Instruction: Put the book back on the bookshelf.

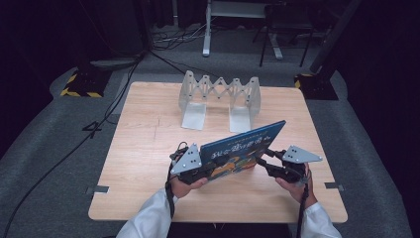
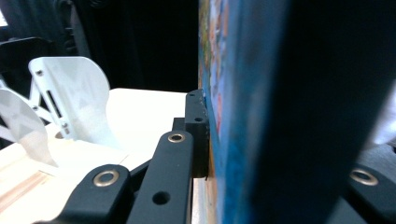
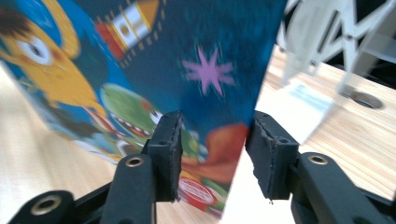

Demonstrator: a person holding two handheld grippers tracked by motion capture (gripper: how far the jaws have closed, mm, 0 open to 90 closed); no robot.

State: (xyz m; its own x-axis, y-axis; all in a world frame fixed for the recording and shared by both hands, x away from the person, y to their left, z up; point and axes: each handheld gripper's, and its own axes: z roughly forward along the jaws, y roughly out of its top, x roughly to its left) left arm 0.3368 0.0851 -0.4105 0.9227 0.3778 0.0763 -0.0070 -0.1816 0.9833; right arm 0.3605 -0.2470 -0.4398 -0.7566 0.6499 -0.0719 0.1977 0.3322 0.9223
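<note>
Blue-covered picture book [image 1: 245,146] is held tilted above the table [image 1: 148,148], lifted between the two grippers, one at each lower corner.

Left gripper [image 1: 198,168]: jaws are closed narrow on the book's edge. In the left gripper view the near jaw pad is pressed flat against the cover [image 2: 243,112]; the far jaw is hidden behind the book, so the depth of bite cannot be told.

Right gripper [image 1: 277,161]: in the right gripper view the jaws straddle the book's lower corner [image 3: 210,140]. One pad lies on the printed cover; the other sits just beside the edge, and a sliver of gap appears to be left. Whether firm contact is made cannot be told. Grip is judged partial at best.

White expanding book rack [image 1: 220,96] stands beyond the jaws, well apart from the book, with its slots open toward the holder.

Risks, as judged:
- Slip at the right corner, caused by the shallow, corner-only hold; the book would then swing down on the left jaws alone.
- Twist or fanning of pages, caused by uneven pull between the two hands.
- Rack pushed back or tipped, caused by the book's leading edge being driven against a divider rather than between two.
- Cover creased, caused by hard pinching on a thin edge.
</note>
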